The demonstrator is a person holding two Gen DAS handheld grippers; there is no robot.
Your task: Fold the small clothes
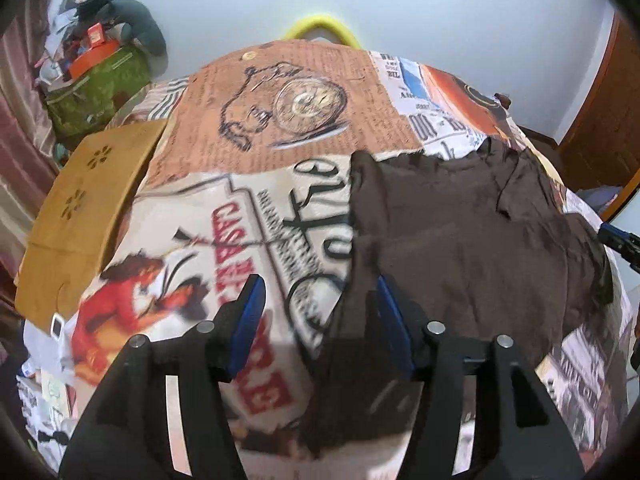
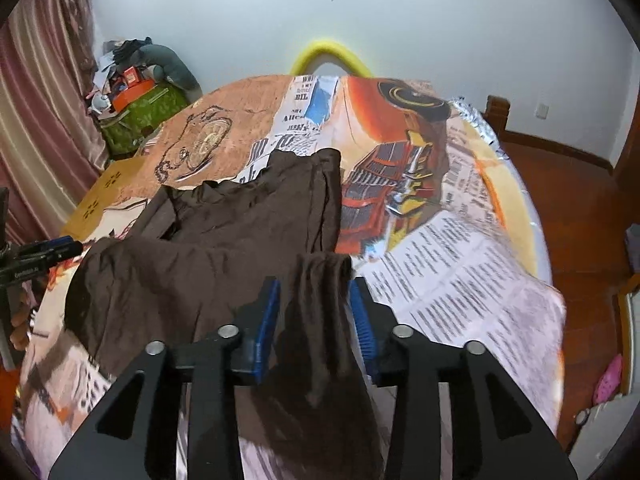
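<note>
A dark brown garment [image 1: 472, 236] lies spread on the printed bedsheet [image 1: 248, 216]. It also shows in the right wrist view [image 2: 224, 248]. My left gripper [image 1: 320, 308] is open, its blue pads wide apart, with the garment's left edge draped over the right pad [image 1: 390, 312]. My right gripper [image 2: 314, 300] has its blue pads part open around a bunched corner of the garment [image 2: 320, 320], which hangs between them. Whether the pads press the cloth is unclear. The left gripper's tips [image 2: 48, 254] show at the left in the right wrist view.
A tan cardboard sheet [image 1: 80, 216] lies on the bed's left side. A green bag with clutter [image 1: 96, 88] stands by the pink curtain [image 2: 40, 120]. A yellow curved bar [image 2: 332, 56] rises behind the bed. Wooden floor [image 2: 580, 208] lies to the right.
</note>
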